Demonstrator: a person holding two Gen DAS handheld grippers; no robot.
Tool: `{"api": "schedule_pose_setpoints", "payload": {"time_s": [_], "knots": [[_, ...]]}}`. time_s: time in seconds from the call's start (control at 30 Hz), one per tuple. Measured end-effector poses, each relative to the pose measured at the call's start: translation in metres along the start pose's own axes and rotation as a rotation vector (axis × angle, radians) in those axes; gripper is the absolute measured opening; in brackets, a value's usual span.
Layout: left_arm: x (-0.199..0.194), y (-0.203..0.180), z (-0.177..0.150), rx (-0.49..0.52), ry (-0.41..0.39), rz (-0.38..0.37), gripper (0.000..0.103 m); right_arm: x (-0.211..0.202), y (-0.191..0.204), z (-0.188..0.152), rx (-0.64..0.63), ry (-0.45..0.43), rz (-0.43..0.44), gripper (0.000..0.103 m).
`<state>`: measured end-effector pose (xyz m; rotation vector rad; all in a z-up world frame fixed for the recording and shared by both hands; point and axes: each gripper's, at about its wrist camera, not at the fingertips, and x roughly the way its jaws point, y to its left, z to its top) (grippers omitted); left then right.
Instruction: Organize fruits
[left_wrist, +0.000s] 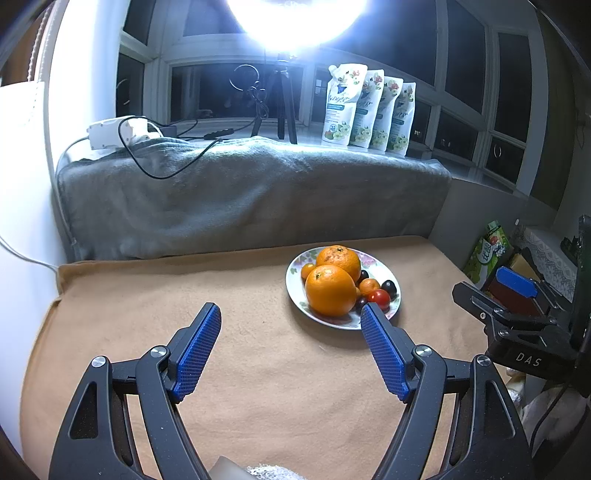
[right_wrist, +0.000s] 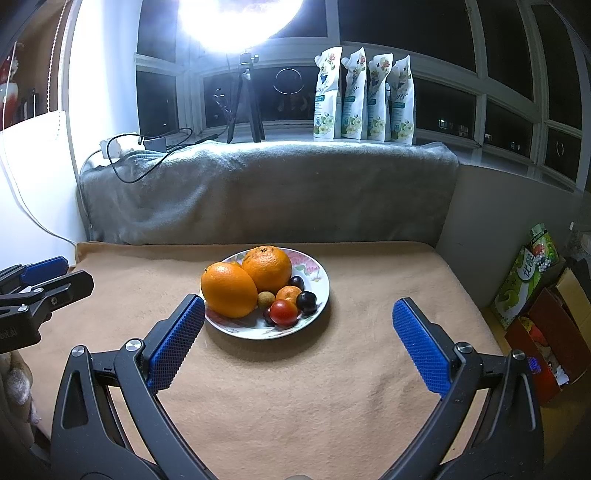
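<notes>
Left tongs: the two blue-padded fingers stand wide apart with nothing between them, held low over the tan blanket that covers the bench. Their right-hand fingertip overlaps the near rim of the plate in the left wrist view; whether it touches cannot be told.

Right tongs: also spread wide and empty, with the plate seen just beyond the gap between the tips. This spread suits either approach to a round fruit or withdrawal after release.

All fruit in view lies on the plate. Two large oranges occupy the left and rear: the near orange touches the far orange. The small pieces are packed into the right front: a red tomato, a small orange fruit, two dark plums and a pale brown round fruit. A further small orange fruit sits behind the oranges. The raised rim keeps the round pieces from rolling off.

No fruit lies on the blanket. This arrangement fits a gathered plate as well as a plate awaiting sorting.
</notes>
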<state>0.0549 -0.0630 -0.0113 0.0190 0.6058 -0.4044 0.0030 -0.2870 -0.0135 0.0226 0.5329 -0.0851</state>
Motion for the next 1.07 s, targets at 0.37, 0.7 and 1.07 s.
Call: {"api": "schedule_pose_setpoints", "payload": {"time_s": [0.37, 0.7, 1.07], "knots": [[-0.0001, -0.0003, -0.0004, 0.000, -0.001, 0.001, 0.078, -0.0005, 0.0016, -0.0004, 0.000, 0.002, 0.002, 0.103], [-0.0003, -0.0002, -0.0005, -0.002, -0.002, 0.001, 0.078, 0.0010, 0.0014, -0.0020, 0.007, 0.004, 0.000, 0.103], [-0.0017, -0.0017, -0.0005, 0.009, -0.017, 0.007, 0.078, 0.0014, 0.0007, -0.0035, 0.008, 0.007, -0.002, 0.103]]}}
